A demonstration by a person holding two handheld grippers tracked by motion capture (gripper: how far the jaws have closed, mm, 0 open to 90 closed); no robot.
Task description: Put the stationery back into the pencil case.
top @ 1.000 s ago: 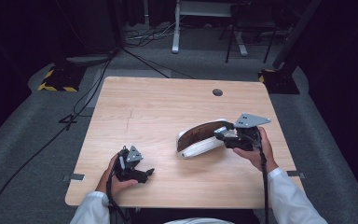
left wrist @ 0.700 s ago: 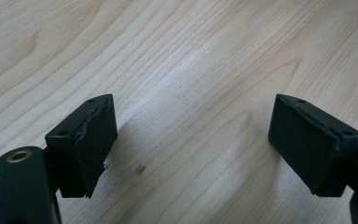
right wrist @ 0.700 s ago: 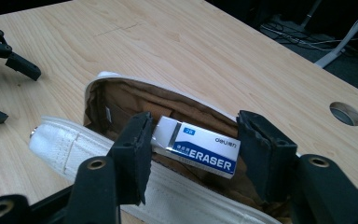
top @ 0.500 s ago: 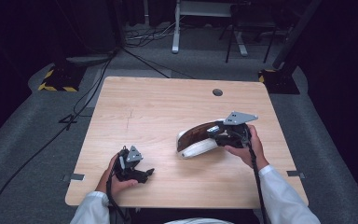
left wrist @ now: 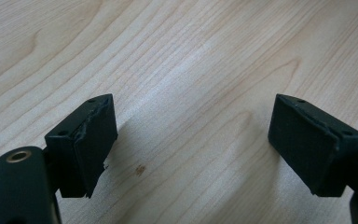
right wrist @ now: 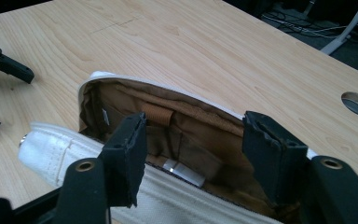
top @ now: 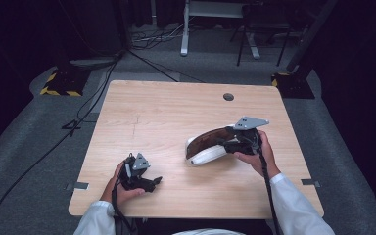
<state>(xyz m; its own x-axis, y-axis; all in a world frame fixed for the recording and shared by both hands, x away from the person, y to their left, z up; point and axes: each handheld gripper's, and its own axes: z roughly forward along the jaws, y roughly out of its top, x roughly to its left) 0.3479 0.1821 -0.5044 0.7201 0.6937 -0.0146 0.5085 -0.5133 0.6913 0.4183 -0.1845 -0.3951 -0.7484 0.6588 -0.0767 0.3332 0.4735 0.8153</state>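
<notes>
Two grippers work over a pale wooden table (top: 176, 112) with visible grain, a faint pencil-like line near its middle and a round cable hole (top: 228, 97) toward the far right edge. Around it the floor is grey carpet (top: 24, 142), and the room behind lies in darkness. At the far left, a black base edged in yellow-and-black hazard stripes (top: 58, 84) sits on the floor, and dark cables (top: 83, 110) trail from it past the table's left side. Farther back, a white desk frame (top: 186, 29) stands among more loose cables, and a second dark base (top: 293, 83) sits off the table's far right corner.

Near the front left edge, the left gripper (top: 147, 181) rests low over the wood in the person's left hand (top: 122, 188); in the left gripper view its jaws stand wide apart with only bare tabletop between them. A small dark speck marks the grain just there.

Right of centre lies a white pouch (top: 205, 149) with a brown lining, open and lying on its side on the table. The right gripper (top: 227, 142), held in the right hand (top: 257, 154), reaches into the pouch's mouth; in the right gripper view its jaws are spread well apart, framing the brown interior (right wrist: 186, 135) and gripping nothing. White sleeves (top: 293, 205) enter from the bottom.
</notes>
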